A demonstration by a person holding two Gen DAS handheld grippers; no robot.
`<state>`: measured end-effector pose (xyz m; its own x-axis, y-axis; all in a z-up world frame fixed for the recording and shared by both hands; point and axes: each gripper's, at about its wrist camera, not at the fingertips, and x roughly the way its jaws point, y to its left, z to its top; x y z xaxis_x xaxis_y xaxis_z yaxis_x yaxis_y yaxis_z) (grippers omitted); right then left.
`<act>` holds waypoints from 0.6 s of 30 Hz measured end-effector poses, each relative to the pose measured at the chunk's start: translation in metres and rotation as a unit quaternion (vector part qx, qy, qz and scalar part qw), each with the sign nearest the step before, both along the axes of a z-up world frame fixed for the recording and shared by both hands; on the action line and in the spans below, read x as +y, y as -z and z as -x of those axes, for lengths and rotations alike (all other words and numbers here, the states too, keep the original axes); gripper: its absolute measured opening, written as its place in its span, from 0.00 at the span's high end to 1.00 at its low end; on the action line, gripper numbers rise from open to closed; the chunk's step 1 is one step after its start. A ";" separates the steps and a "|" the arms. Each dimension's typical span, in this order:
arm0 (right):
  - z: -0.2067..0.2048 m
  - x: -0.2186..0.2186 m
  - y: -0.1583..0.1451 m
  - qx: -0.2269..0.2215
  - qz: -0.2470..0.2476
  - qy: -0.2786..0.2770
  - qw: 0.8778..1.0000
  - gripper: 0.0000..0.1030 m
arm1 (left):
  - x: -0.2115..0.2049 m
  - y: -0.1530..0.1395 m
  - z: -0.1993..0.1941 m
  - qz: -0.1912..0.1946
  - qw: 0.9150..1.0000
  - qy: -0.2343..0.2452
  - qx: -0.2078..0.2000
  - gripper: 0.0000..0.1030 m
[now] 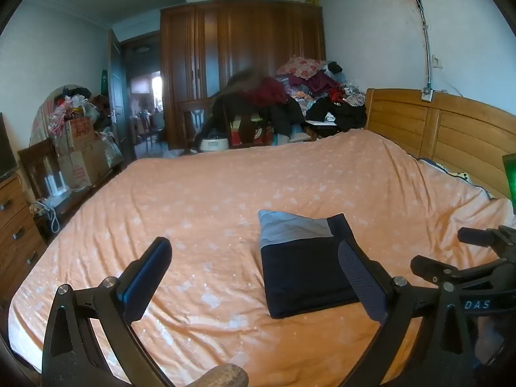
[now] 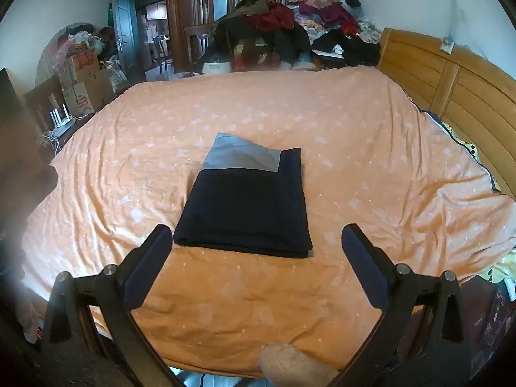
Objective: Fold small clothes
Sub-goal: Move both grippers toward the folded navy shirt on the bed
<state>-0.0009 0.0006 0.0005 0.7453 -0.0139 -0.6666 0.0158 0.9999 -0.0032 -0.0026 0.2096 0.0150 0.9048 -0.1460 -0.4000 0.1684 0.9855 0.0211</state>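
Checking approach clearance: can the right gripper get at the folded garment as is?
Probably yes. The right gripper is open, and the garment lies flat on the bedspread straight ahead with nothing between them.

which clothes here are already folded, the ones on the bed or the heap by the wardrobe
The navy garment with a grey panel, lying alone as a flat rectangle on the orange bedspread. The clothes heap past the far edge of the bed is a loose, jumbled mound.

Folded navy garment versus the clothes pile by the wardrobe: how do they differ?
The folded navy garment is one flat, squared piece, navy with a grey band; the clothes pile is a loose, many-coloured heap. The garment lies alone on the orange bedspread; the pile sits beyond the bed. Both are untouched by either gripper.
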 end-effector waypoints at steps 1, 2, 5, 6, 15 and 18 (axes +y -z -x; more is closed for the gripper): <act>0.000 0.000 0.000 0.001 -0.002 0.000 1.000 0.00 | -0.001 0.000 0.000 -0.003 1.000 0.000 0.001 0.00; -0.001 -0.001 0.000 0.007 -0.009 -0.001 1.000 0.00 | -0.001 0.000 0.000 -0.004 1.000 0.000 0.000 0.00; -0.001 -0.003 0.001 0.008 -0.009 -0.002 1.000 0.00 | -0.001 0.001 -0.002 0.002 1.000 0.001 0.005 0.00; 0.000 0.000 0.000 0.005 -0.002 -0.002 1.000 0.00 | -0.002 0.002 -0.003 0.001 1.000 0.001 0.005 0.00; -0.035 -0.051 0.058 0.041 -0.034 0.021 0.998 0.00 | -0.018 0.028 -0.017 -0.024 0.999 0.013 0.040 0.00; -0.057 -0.090 0.076 0.044 -0.025 0.039 0.998 0.00 | -0.054 0.068 -0.052 -0.047 0.997 0.021 0.063 0.00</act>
<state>0.0560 -0.0896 -0.0760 0.6815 -0.0346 -0.7310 0.0959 0.9945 0.0423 0.0497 0.1553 -0.0534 0.8399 -0.1396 -0.5244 0.2173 0.9720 0.0892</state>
